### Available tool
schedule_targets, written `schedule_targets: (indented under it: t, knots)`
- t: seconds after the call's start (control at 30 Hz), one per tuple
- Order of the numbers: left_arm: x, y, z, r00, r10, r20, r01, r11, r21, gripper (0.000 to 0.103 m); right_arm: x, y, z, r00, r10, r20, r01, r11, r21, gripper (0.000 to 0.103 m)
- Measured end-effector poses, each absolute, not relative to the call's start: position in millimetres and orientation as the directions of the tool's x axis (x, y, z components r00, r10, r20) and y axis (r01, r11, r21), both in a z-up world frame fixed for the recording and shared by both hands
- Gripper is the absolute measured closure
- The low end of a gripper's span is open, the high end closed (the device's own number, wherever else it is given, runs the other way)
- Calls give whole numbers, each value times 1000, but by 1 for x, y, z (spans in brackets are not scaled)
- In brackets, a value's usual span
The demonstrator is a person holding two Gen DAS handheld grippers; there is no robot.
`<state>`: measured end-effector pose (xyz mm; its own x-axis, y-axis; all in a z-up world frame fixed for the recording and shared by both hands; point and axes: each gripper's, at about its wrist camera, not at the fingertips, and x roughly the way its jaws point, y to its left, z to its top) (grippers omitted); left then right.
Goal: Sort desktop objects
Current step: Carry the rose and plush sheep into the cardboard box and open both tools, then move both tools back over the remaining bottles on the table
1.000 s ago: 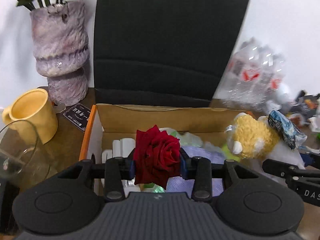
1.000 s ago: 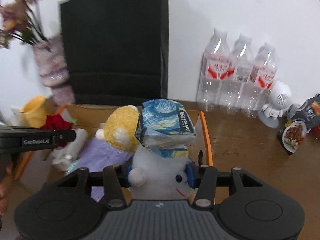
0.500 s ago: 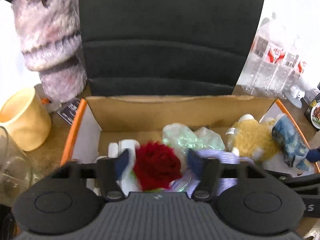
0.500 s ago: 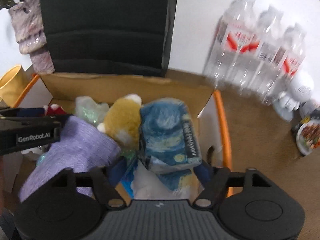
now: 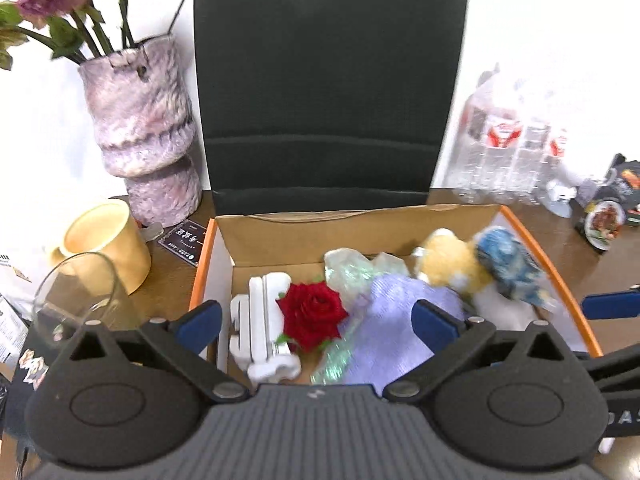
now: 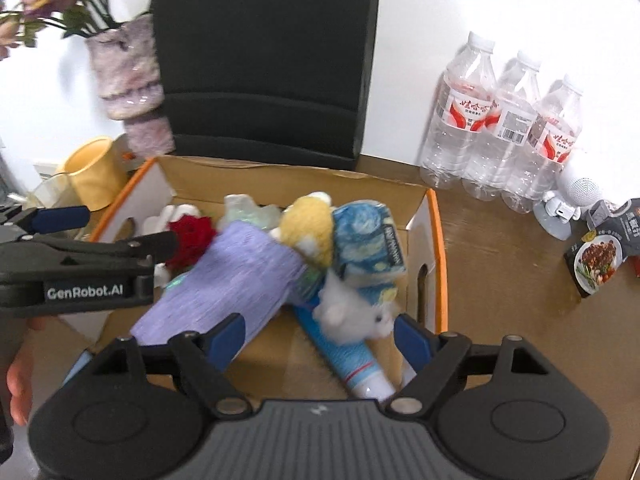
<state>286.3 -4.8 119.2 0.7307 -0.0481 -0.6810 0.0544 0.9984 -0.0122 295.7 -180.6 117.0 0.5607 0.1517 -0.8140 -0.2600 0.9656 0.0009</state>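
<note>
My left tongs [image 5: 316,320] and right tongs [image 6: 320,334] were both wide apart, holding nothing. The rose [image 5: 312,314] and white toy [image 6: 354,314] lay in the box [image 6: 438,248]. Next I should probably fetch something off the counter [image 6: 512,304].

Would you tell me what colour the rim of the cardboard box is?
Orange, along the top edges of the box; the right wrist view shows it best.
</note>
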Motion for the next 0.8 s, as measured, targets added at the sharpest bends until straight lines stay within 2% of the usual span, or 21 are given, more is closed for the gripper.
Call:
schedule_targets:
  t: [0.6,0.8]
  knots:
    - [151,-1,140,808,-79,-584,87,996,-15,0,180,-178,119,634,200,-747,-263,964,34,22]
    - [113,3,126,823,-85,-562,73,996,-43,0,143,-181,118,655,204,-728,-264,964,32,22]
